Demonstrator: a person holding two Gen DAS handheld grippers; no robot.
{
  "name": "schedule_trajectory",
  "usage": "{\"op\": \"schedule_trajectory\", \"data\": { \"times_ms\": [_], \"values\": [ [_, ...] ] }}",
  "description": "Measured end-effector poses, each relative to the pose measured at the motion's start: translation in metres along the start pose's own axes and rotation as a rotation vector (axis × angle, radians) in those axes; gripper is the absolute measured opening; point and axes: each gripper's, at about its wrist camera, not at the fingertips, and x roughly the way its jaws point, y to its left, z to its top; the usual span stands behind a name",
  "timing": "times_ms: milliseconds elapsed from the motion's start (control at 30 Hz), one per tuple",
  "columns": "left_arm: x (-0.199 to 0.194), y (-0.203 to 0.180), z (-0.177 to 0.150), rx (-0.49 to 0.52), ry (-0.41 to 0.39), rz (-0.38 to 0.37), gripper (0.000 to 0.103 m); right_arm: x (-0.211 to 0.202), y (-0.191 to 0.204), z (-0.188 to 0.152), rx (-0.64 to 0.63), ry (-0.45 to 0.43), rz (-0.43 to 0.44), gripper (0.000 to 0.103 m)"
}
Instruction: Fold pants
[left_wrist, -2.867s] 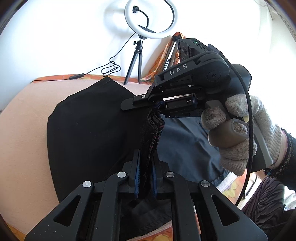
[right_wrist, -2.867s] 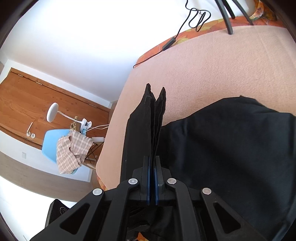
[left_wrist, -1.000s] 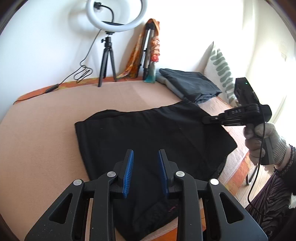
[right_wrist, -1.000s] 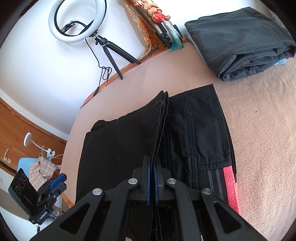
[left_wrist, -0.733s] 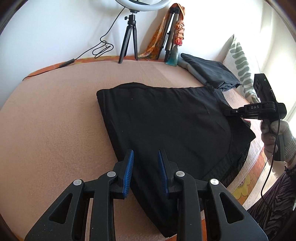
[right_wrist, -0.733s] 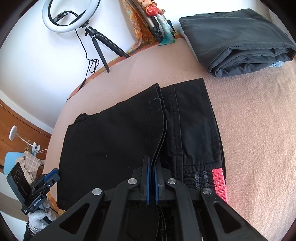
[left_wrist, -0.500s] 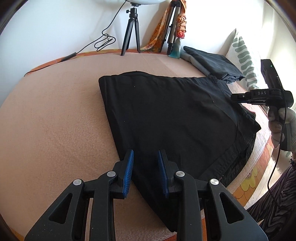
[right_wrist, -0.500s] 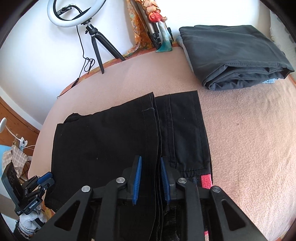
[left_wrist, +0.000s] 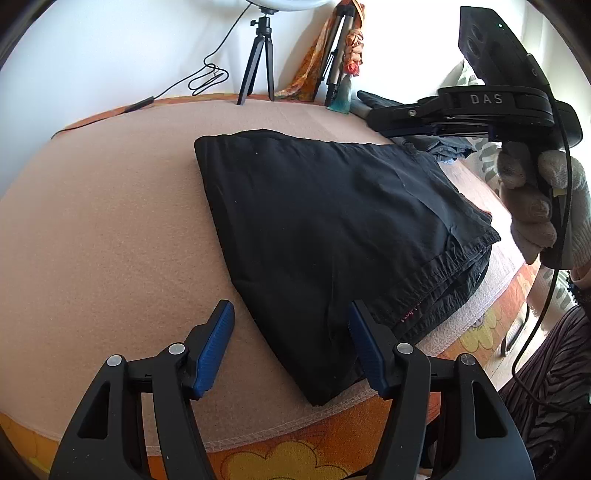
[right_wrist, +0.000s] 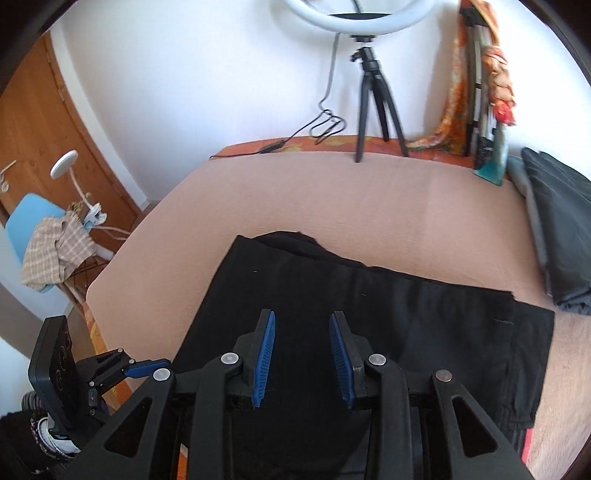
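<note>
One pair of black pants (left_wrist: 332, 221) lies folded into a compact stack on the pink blanket (left_wrist: 110, 221), near its front edge. Left gripper (left_wrist: 291, 347) is opening, straddling the near corner without pinching it; right gripper (right_wrist: 303, 354) is opening above the cloth, holding nothing. Judged step: release after a fold; the next move calls for regripping an edge or smoothing.

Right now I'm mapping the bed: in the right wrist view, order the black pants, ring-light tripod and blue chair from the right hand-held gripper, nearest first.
1. black pants, directly under the right hand-held gripper
2. blue chair, far left
3. ring-light tripod, at the wall

Chair and tripod are close to call.
</note>
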Motion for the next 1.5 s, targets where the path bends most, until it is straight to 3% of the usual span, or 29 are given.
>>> {"op": "schedule_trajectory", "data": {
  "times_ms": [133, 267, 467, 700, 933, 1167, 1433, 1500],
  "values": [
    [-0.005, 0.017, -0.003, -0.118, -0.015, -0.108, 0.063, 0.046, 0.032, 0.021, -0.041, 0.073, 0.074, 0.032],
    [-0.005, 0.036, -0.003, -0.273, -0.024, -0.228, 0.061, 0.09, 0.048, 0.037, -0.047, 0.138, 0.058, 0.03],
    [-0.003, 0.038, -0.004, -0.311, -0.026, -0.263, 0.061, 0.135, 0.053, 0.053, -0.028, 0.205, 0.029, 0.028],
    [-0.003, 0.032, -0.008, -0.358, -0.035, -0.321, 0.06, 0.144, 0.053, 0.069, 0.023, 0.259, 0.003, 0.031],
    [-0.016, 0.011, -0.005, -0.272, -0.096, -0.313, 0.06, 0.123, 0.07, 0.063, -0.029, 0.397, -0.048, 0.042],
    [-0.012, -0.006, -0.003, -0.209, -0.107, -0.285, 0.06, 0.124, 0.08, 0.041, 0.001, 0.531, -0.073, 0.045],
    [-0.007, -0.022, 0.001, -0.155, -0.112, -0.275, 0.06, 0.135, 0.096, 0.028, -0.063, 0.583, -0.146, 0.046],
    [-0.007, -0.021, 0.0, -0.15, -0.11, -0.274, 0.06, 0.133, 0.097, 0.026, -0.079, 0.563, -0.169, 0.04]
  ]
}}
